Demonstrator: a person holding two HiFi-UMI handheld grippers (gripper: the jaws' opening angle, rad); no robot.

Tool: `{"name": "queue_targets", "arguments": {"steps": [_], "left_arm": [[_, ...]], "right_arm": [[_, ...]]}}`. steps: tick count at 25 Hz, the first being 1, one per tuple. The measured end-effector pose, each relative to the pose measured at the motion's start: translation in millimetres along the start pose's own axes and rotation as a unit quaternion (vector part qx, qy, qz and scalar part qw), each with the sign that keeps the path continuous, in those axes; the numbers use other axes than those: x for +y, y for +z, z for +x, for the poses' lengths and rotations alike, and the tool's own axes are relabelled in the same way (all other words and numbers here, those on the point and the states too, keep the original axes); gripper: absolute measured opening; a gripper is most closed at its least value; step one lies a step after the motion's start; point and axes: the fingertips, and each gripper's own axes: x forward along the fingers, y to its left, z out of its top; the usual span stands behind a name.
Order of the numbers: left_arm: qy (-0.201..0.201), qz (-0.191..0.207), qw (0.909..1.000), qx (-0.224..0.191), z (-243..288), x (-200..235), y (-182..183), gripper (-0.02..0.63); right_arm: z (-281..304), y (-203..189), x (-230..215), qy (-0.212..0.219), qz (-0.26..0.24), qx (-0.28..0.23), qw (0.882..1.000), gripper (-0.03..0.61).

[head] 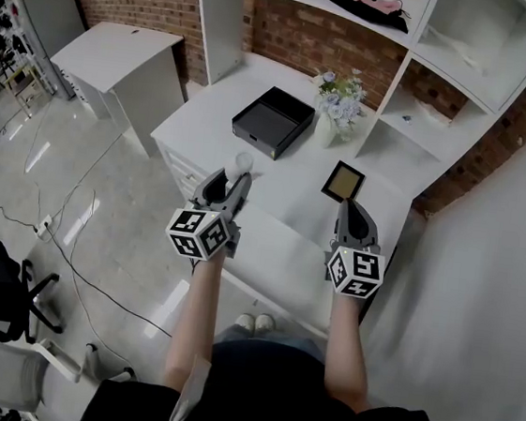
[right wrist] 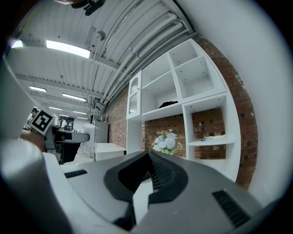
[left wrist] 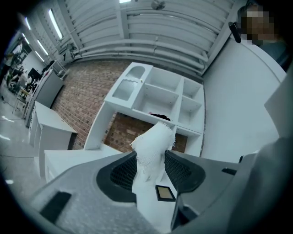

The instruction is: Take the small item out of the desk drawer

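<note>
A small white item (head: 243,162) with a rough, gauze-like surface (left wrist: 153,144) sticks up between the jaws of my left gripper (head: 231,182), which is shut on it above the front left part of the white desk (head: 282,207). In the left gripper view both pads (left wrist: 123,171) press against its sides. My right gripper (head: 356,211) hovers over the desk's front right, near a small framed picture (head: 344,181). Its jaws (right wrist: 149,157) meet at the tips with nothing between them. The desk's drawer fronts (head: 184,175) show at the left edge, mostly hidden by the left gripper.
A black open box (head: 273,121) lies on the desk's back left, and a vase of pale flowers (head: 337,105) stands beside it. A white hutch with shelves (head: 416,109) rises behind, holding a dark and pink item (head: 362,1). A second white table (head: 120,56) stands left.
</note>
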Motion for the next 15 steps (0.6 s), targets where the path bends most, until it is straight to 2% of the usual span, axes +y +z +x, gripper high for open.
{"name": "queue_targets", "arguments": {"steps": [4,15], "left_arm": [[0.004,0.011,0.9999,0.009,0.2,0.8,-4.4,0.186],[0.002,0.009,0.9998,0.016,3.5,2.3,-8.2,0.186]], "right_arm": [[1.0,-1.0,2.5,0.006,0.0,0.001,1.0,-0.003],[4.0,-1.6,5.2,0.012,0.0,0.003,1.0,-0.003]]}}
